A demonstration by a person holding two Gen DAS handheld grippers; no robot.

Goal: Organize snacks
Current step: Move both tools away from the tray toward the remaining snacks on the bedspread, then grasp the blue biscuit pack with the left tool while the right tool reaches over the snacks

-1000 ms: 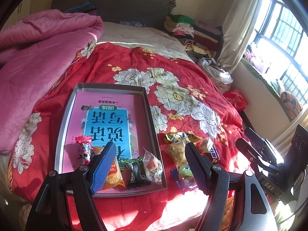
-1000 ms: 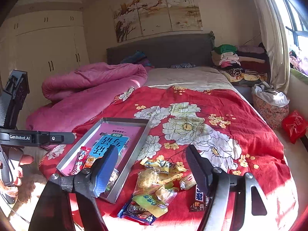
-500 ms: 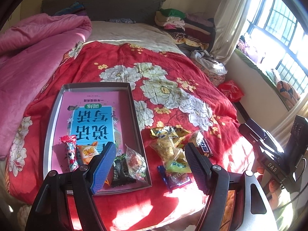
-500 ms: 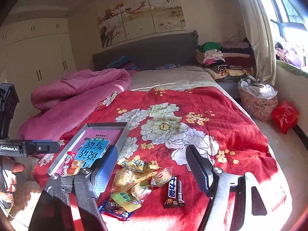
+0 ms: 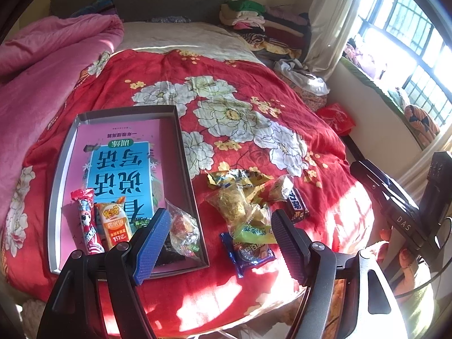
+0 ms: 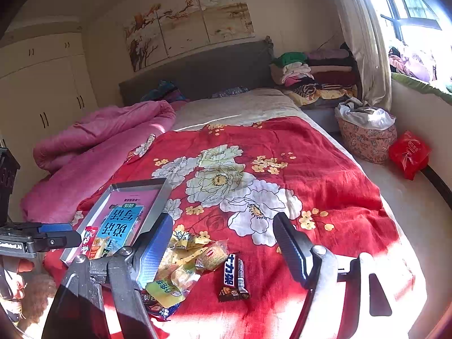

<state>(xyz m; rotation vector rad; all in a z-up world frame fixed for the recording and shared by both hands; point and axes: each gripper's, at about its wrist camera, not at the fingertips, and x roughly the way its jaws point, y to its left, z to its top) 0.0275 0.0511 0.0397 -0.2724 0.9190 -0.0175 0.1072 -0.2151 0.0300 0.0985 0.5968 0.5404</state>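
A grey shallow box with a pink and blue book in it lies on the red floral bedspread. Inside its near end sit a red candy stick, an orange packet, a dark packet and a clear-wrapped sweet. To its right lies a loose heap of snacks, with a blue packet and a dark chocolate bar. My left gripper hangs open above the box's near right corner, holding nothing. My right gripper is open over the chocolate bar, empty.
A pink quilt is bunched along the bed's left side. Folded clothes are stacked by the headboard. A floral basket and a red bag sit on the floor at right, below the window.
Both grippers drew back and drifted right; the box and snack heap sit farther away and more to the left in both views. Both stay open and empty.
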